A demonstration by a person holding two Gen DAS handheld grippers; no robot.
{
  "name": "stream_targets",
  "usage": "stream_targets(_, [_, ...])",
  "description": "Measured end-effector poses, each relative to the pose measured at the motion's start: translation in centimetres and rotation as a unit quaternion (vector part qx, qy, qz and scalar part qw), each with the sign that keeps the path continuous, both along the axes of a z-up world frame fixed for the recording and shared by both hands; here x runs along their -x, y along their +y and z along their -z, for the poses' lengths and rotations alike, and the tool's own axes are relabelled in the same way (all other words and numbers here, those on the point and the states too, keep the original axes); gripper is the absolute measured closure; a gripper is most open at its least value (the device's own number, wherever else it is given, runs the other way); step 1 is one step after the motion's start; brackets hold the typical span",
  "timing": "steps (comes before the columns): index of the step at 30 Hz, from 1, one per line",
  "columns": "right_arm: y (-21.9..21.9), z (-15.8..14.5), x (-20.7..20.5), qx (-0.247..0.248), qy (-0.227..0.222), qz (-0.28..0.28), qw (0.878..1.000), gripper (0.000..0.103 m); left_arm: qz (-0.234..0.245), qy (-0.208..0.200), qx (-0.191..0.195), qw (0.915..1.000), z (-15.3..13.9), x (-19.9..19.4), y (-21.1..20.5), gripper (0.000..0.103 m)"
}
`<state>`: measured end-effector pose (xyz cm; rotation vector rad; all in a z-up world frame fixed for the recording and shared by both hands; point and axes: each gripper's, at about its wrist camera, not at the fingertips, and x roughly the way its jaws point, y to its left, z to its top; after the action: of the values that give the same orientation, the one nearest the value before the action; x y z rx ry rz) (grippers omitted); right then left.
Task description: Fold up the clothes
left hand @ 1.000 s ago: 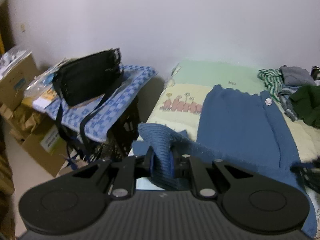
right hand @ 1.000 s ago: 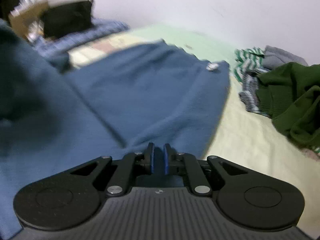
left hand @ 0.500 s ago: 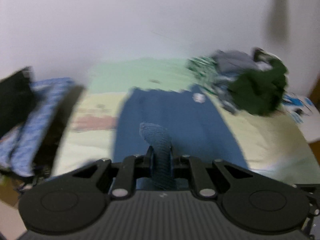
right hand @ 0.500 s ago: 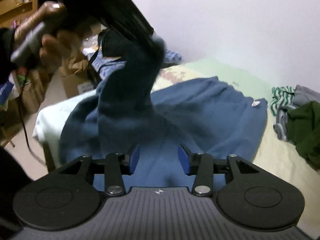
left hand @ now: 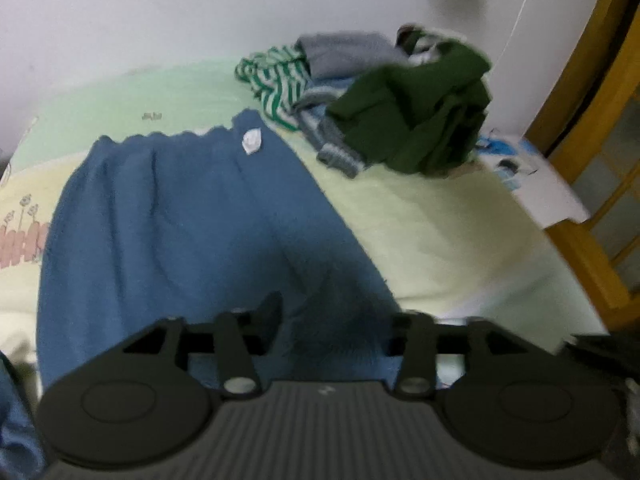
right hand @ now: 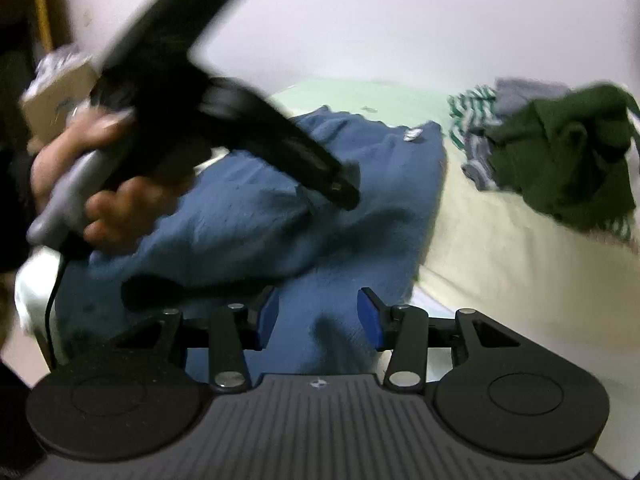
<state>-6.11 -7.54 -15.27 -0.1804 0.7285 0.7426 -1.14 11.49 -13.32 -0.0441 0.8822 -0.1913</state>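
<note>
1. A blue garment [left hand: 192, 216] lies spread on the bed [left hand: 432, 216], near side.
2. Both tools, left [left hand: 332, 320] and right [right hand: 318, 316], hover above it, jaws released and empty.
3. Unfolded clothes [left hand: 420, 120] pile far right.

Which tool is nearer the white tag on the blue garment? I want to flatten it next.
Left, by my reading. The left tool is out over the blue garment, nearer the white tag. The right tool sits back at the near edge.
</note>
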Motion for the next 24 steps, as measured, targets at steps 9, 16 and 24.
stream_targets(9, [0.5, 0.9, -4.6, -0.036, 0.072, 0.061, 0.995, 0.056, 0.012, -0.010, -0.016, 0.9997, -0.8, 6.3, 4.9, 0.034])
stream_targets(16, [2.0, 1.7, -7.6, -0.080, 0.124, 0.097, 0.984, 0.056, 0.050, 0.017, -0.044, 0.9976, 1.3, 11.7, 4.4, 0.021])
stream_targets(24, [2.4, 0.1, -9.6, -0.076, 0.093, 0.113, 0.986, 0.097, 0.014, 0.019, -0.058, 0.9980, 2.0, 11.9, 2.8, 0.025])
